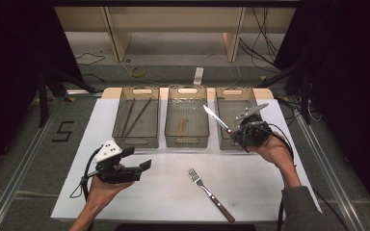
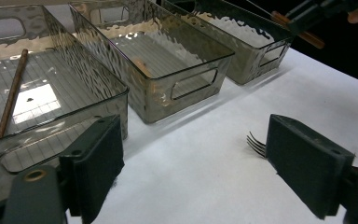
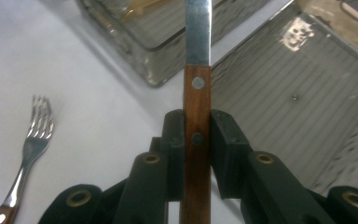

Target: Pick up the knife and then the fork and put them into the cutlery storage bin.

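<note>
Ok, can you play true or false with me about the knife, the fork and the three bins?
1. The right gripper holds a knife by its wooden handle. True.
2. The fork lies inside the middle bin. False: it lies on the white table, in front of the bins.
3. The left gripper is open with nothing in it. True.
4. The left bin holds spoons. False: it holds chopsticks.

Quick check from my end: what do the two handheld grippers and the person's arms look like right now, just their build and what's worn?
Both grippers are black with two blocky, flat-faced jaws. The left gripper carries a pale grey three-cornered plate with dark dots on top, and a black cable trails from it. The right gripper also trails a black cable along the forearm. Brass-coloured pivot pins show at the jaw linkages. The right arm wears a grey-green sleeve.
</note>
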Demonstrator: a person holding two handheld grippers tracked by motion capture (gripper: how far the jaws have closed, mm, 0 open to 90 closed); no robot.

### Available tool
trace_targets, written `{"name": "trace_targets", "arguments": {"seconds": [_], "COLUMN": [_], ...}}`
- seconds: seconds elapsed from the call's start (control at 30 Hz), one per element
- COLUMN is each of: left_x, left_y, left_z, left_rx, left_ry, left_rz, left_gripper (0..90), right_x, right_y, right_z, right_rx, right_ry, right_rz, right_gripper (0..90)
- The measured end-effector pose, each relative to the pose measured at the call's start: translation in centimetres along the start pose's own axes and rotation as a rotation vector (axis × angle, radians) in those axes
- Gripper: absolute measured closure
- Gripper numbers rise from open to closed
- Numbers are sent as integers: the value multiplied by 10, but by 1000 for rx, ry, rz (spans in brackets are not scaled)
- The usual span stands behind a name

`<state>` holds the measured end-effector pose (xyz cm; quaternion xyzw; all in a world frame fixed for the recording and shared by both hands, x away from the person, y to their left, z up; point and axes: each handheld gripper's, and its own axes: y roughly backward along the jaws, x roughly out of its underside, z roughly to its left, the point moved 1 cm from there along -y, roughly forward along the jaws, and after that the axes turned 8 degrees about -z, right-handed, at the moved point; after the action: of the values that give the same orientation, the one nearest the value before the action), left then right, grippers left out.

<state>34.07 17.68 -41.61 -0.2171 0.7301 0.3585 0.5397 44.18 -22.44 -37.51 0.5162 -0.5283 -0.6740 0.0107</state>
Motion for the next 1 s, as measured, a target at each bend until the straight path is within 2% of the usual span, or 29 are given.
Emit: {"name": "trace_targets", "arguments": {"seconds": [0.23, 0.47, 0.57, 1.0], "left_x": [0, 0, 0, 0], "left_y": [0, 0, 0, 1], "left_z": [0, 0, 0, 0], "left_rx": [1, 1, 1, 3], "left_ry": [0, -1, -2, -3], "left_rz": [1, 0, 1, -1], "left_gripper": [185, 186, 185, 185], "right_x": [-9, -17, -19, -20], "right_y": [-10, -18, -25, -52], "right_z": [-19, -40, -49, -67], "right_rx": [25, 79, 107, 161], "right_ry": [-53, -120, -145, -232], "right_rz": [-2, 1, 20, 75], "right_gripper": [770, 770, 769, 767]}}
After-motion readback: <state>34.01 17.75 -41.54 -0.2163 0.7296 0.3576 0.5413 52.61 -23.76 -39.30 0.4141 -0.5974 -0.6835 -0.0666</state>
